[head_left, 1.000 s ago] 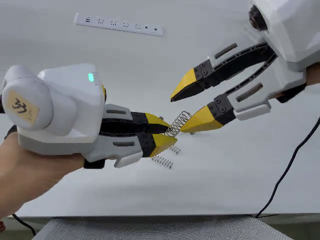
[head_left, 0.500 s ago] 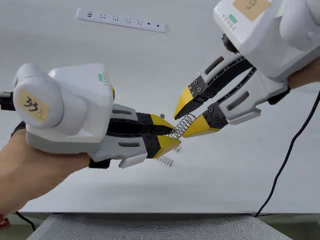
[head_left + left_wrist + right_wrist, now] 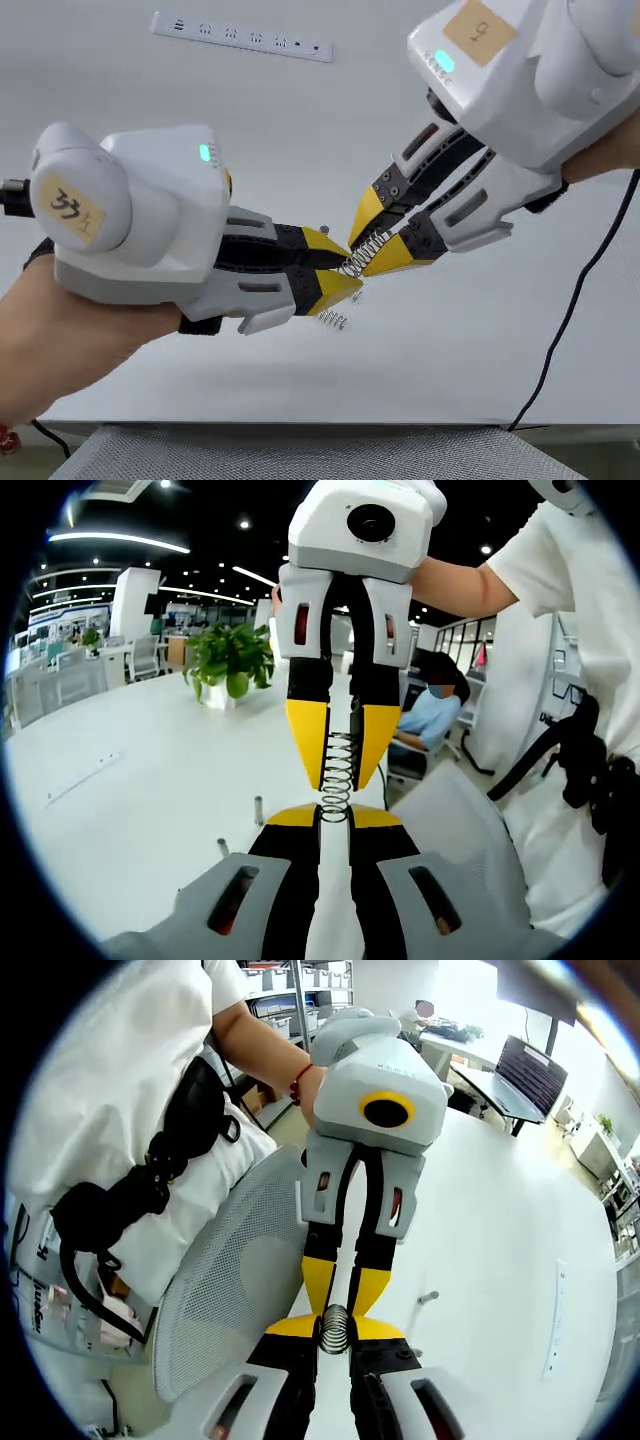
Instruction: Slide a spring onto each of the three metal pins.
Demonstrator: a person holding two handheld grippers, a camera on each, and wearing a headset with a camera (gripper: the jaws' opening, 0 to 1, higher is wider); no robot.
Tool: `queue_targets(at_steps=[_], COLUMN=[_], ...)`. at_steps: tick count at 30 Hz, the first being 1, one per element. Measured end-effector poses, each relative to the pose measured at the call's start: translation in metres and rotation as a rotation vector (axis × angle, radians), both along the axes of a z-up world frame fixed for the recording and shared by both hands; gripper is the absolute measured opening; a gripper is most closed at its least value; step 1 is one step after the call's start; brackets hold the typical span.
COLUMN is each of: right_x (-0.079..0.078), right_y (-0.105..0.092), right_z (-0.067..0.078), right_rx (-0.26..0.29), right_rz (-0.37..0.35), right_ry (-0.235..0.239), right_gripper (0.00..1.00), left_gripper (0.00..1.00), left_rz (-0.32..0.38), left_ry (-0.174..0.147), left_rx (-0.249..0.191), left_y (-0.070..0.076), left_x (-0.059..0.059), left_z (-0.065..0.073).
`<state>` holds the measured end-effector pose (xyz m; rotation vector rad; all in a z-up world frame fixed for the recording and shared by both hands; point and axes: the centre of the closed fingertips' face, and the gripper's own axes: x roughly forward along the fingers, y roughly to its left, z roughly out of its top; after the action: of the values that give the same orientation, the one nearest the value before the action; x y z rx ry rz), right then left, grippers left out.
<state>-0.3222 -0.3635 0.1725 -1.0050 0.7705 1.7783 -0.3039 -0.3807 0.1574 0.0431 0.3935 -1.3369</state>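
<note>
1. We have the spring (image 3: 367, 249) up in the air above the bench (image 3: 450, 350), bridged between the two claws and clear of the surface.
2. The left claw (image 3: 347, 270) is pinched closed at the spring's near end. The right claw (image 3: 359, 255) is narrowed to a slim gap, with its yellow tips pressing the coils from both sides. We cannot tell whether a pin runs inside the coils.
3. We judge the step in hand to be feeding this spring along a pin, so we want both claws on one line. In the left gripper view the spring runs straight from our jaws into the opposite ones, which is the alignment we want.
4. We should grip the coils lightly. A hard squeeze would likely flatten or kink them, and a slack one could let the spring jump away.
5. We should push along the spring's axis rather than sideways, so the coils do not snag.
6. Two metal pins (image 3: 258, 810) stand on the bench beyond the left claw, and loose springs (image 3: 333, 320) lie just beneath the claws. We judge these to be the remaining work.
7. For writing, a handwritten "33" sits on a tan sticker (image 3: 65, 210) at the left gripper's rear, and a "9" sits on a second tan sticker (image 3: 480, 22) on the right gripper's housing. The white power strip (image 3: 240, 45) carries nothing we can read.
</note>
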Motion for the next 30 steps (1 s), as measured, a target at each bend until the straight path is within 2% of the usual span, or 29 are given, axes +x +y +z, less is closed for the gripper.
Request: queue_targets(at_steps=[10,17,23,30], right_x=[0.002,0.011,0.011,0.013], right_y=[0.001,0.003,0.004,0.007], right_z=[0.0,-0.002,0.0,0.002], right_rx=[0.0,0.004,0.016,0.034], right_rz=[0.004,-0.012,-0.034,-0.066], right_ry=[-0.011,-0.011,-0.006,-0.006], right_gripper=[0.07,0.07,0.07,0.07], left_gripper=[0.07,0.07,0.08,0.17], left_rz=[0.009,0.023,0.045,0.094], left_ry=[-0.003,-0.018,-0.025,-0.034], left_rx=[-0.005,-0.019,-0.039,-0.021], left_y=[0.002,0.007,0.015,0.034], left_x=[0.001,0.003,0.005,0.011], left_z=[-0.001,-0.001,0.0,-0.008])
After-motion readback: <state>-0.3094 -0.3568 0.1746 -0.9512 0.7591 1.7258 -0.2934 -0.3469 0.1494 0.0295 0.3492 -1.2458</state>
